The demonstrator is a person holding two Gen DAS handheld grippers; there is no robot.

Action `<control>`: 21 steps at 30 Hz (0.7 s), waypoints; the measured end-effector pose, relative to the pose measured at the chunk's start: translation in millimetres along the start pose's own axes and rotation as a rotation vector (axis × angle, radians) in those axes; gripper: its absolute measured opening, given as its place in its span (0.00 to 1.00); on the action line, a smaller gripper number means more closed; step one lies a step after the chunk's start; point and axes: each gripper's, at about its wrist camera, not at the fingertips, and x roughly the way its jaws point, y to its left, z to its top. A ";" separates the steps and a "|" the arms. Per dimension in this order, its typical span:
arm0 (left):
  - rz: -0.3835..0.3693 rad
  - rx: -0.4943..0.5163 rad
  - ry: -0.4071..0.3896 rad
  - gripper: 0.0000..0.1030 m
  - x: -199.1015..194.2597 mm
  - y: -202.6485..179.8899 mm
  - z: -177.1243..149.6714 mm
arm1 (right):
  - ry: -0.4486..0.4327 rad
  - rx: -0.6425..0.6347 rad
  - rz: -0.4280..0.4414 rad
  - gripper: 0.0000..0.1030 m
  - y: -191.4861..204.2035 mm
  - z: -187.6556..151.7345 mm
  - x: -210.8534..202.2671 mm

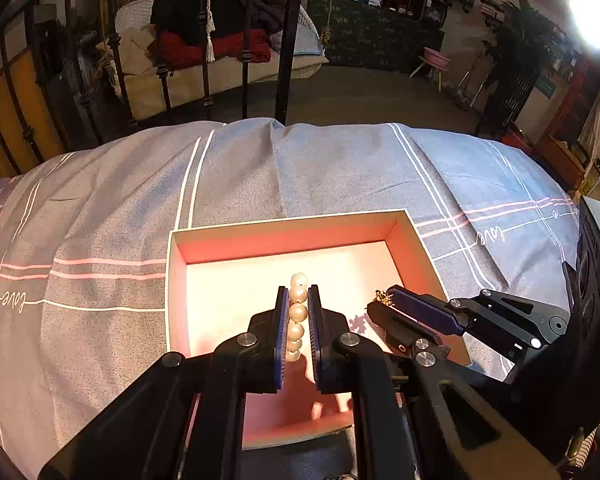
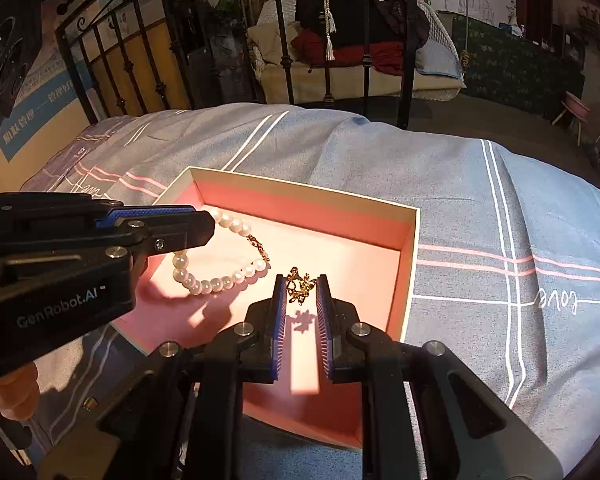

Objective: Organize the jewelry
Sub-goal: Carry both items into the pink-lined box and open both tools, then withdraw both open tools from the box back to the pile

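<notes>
A pink open box lies on the bed. My left gripper is shut on a pearl bracelet and holds it inside the box; in the right wrist view the bracelet hangs as a loop from the left gripper, its lower part over the box floor. My right gripper is shut on a small gold chain above the box floor; the chain shows at the right gripper's tip in the left wrist view.
The box sits on a grey-blue bedspread with white and pink stripes. A black iron bed rail stands beyond the bed's far edge. A sofa with clothes is farther back.
</notes>
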 end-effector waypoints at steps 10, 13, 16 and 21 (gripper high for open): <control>0.025 0.006 0.018 0.09 2.5 4.5 -8.8 | 0.009 -0.028 0.010 0.16 6.0 -10.7 3.4; 0.031 0.006 0.011 0.10 -2.0 5.9 -10.4 | 0.005 -0.037 0.002 0.16 9.3 -12.8 0.1; 0.025 -0.007 0.007 0.37 -9.2 8.9 -11.4 | 0.012 -0.041 0.010 0.24 10.7 -15.3 -3.9; 0.029 0.007 -0.048 0.52 -37.2 8.7 -23.1 | -0.050 -0.029 0.006 0.49 13.0 -23.2 -30.6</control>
